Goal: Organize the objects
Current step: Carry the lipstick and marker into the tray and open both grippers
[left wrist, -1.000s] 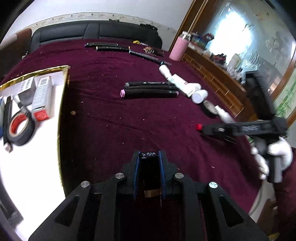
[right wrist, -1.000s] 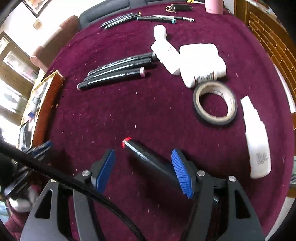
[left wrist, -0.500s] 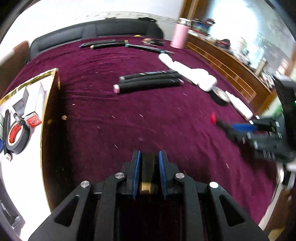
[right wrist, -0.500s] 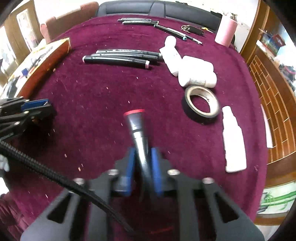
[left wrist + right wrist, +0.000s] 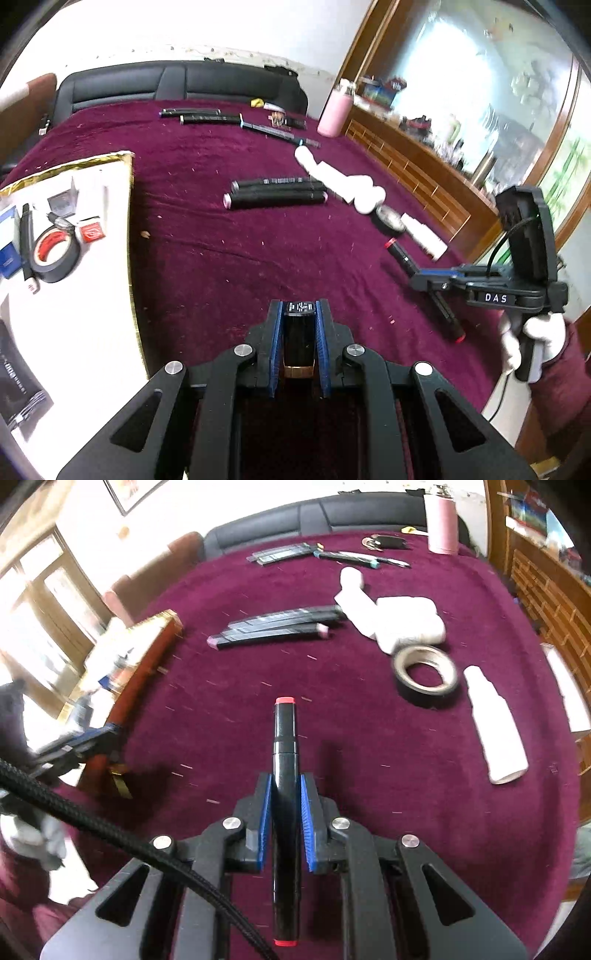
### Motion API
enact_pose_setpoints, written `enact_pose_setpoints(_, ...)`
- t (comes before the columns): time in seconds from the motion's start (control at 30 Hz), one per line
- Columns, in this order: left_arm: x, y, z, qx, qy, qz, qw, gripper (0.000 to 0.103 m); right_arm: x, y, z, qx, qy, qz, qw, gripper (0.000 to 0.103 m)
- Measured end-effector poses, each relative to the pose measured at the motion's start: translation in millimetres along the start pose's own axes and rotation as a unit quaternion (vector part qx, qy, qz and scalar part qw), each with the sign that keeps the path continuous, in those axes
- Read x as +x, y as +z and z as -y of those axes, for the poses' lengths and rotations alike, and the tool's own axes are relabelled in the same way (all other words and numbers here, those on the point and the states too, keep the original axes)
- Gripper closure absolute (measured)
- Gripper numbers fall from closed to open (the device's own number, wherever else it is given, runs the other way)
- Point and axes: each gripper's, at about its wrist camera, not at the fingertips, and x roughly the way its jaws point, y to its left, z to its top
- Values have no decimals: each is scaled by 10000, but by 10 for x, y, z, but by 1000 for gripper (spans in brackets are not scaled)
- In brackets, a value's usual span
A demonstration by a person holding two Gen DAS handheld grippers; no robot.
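Observation:
My left gripper (image 5: 299, 306) is shut on a small black case with a gold band (image 5: 299, 332), held above the maroon cloth beside the white tray (image 5: 92, 332). My right gripper (image 5: 286, 781) is shut on a black marker with red ends (image 5: 284, 734), which sticks out forward and is raised off the cloth. The left wrist view shows that right gripper (image 5: 419, 275) at the right with the marker (image 5: 400, 254), held by a white-gloved hand (image 5: 532, 332). Three black markers with pink ends (image 5: 273, 629) lie side by side mid-table.
A black tape roll (image 5: 424, 674), a white bottle (image 5: 493, 727) and white tubes (image 5: 402, 622) lie at the right. More pens (image 5: 207, 116) and a pink flask (image 5: 336, 112) sit at the far edge. The tray holds red-cored tape (image 5: 55, 254) and small boxes.
My right gripper went from open around the red-ended marker on the cloth to shut on it, and the marker has come up off the cloth. The left gripper rose a little, still holding the black case.

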Motion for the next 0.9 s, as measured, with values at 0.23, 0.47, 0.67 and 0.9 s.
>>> enact_pose_setpoints(0.23,-224,0,-176,-282,-67,311,9991,89,-21,51,-357,3,368,216,9991,90)
enact_pose_setpoints(0.47,-652,109,-347,-427,-94,821,9957,89,-9,249,-765,34,1195,395,9920,90)
enact_pose_setpoints(0.67,-947,178,-688,-652,127,986,9929,89,238,539,-1336,-114,1885,296,9816,90)
enact_pose_setpoints(0.9,-914,235,-1229,-903,576,668,9920,89,916,855,-1807,96,2183,-129,9758,90)
